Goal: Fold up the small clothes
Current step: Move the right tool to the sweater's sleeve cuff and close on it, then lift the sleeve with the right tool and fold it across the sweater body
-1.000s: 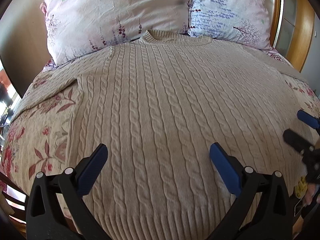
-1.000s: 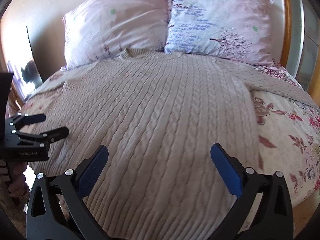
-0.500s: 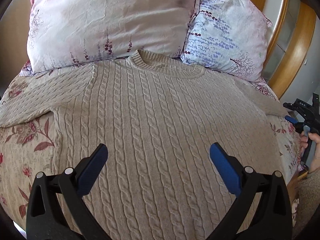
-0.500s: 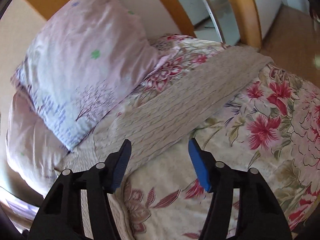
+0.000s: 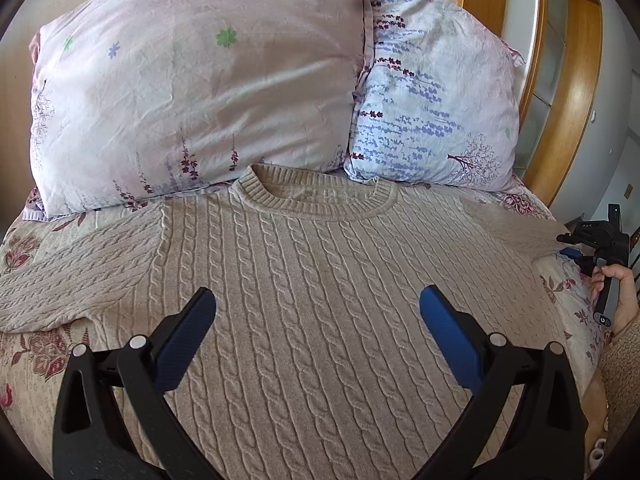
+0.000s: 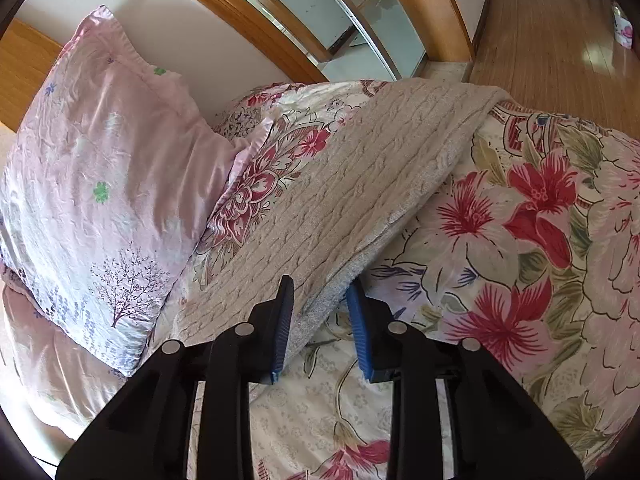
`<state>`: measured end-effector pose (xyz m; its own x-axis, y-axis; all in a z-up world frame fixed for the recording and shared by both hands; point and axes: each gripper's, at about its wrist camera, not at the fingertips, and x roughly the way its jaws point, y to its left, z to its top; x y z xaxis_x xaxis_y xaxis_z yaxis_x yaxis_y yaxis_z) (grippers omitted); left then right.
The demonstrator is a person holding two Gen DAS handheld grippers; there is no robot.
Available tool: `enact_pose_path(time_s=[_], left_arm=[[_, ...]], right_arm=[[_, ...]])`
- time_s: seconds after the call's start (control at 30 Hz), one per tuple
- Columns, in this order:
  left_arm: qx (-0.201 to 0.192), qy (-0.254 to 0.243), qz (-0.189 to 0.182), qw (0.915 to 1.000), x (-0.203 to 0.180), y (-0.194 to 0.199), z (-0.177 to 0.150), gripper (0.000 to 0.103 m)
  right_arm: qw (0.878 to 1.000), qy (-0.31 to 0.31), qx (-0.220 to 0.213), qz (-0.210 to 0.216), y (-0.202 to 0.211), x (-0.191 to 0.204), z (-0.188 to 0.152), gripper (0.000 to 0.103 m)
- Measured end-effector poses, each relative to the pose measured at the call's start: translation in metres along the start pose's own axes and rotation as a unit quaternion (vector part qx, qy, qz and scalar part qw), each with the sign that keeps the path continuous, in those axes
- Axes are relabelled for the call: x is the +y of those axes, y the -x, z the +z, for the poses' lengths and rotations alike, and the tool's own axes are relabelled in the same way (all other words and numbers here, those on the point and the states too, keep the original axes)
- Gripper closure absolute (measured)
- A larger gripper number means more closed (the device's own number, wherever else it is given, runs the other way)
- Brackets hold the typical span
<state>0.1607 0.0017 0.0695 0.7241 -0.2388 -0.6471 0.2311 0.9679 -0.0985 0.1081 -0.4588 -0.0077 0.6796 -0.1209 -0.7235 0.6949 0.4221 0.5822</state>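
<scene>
Your right gripper (image 6: 320,312) jaws have just been closing around the sweater (image 5: 320,300) sleeve edge, perhaps not yet pinching; left gripper (image 5: 318,312) jaws are hanging spread.

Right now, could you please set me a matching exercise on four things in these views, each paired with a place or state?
Things:
1. sweater
2. sweater's sleeve
3. left gripper
4. pale blue pillow

Places or states:
A. open, hovering above the sweater's chest
B. propped at the head of the bed, next to the pink pillow
C. spread flat, collar towards the pillows
D. its edge between the closing pads of the right gripper

Pairs: 1-C, 2-D, 3-A, 4-B
</scene>
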Motion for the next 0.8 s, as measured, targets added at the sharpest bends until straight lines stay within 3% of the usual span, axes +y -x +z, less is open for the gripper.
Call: enact_pose_path(time_s=[0.17,0.37,0.53,0.63,0.7,0.8], left_arm=[[-0.007,0.001,-0.001,1.0000,0.006,-0.017,-0.005,0.002],[0.025,0.058,-0.034,0.9974,0.026,-0.021,-0.005,0.002],[0.010,0.080,-0.050,0.9955,0.045,0.002,-0.002,0.002],[-0.003,0.068,-0.038,0.9969,0.054,0.012,0.002,0.002],[-0.007,0.072,-0.030,0.9970,0.060,0.013,0.003,0.002],[-0.008,0.091,-0.052,0.9944,0.068,0.008,0.001,0.002]], right_arm=[[1.000,0.019,-0.018,-0.012,-0.002,0.001,-0.002,0.089],[0.992,0.102,-0.073,-0.016,0.019,0.034,-0.007,0.093],[0.973,0.200,-0.102,0.047,0.048,0.095,-0.032,0.093],[0.955,0.266,-0.080,0.105,0.052,0.137,-0.068,0.093],[0.940,0.310,-0.040,0.134,0.043,0.162,-0.101,0.093],[0.917,0.369,0.031,0.148,0.015,0.188,-0.154,0.093]])
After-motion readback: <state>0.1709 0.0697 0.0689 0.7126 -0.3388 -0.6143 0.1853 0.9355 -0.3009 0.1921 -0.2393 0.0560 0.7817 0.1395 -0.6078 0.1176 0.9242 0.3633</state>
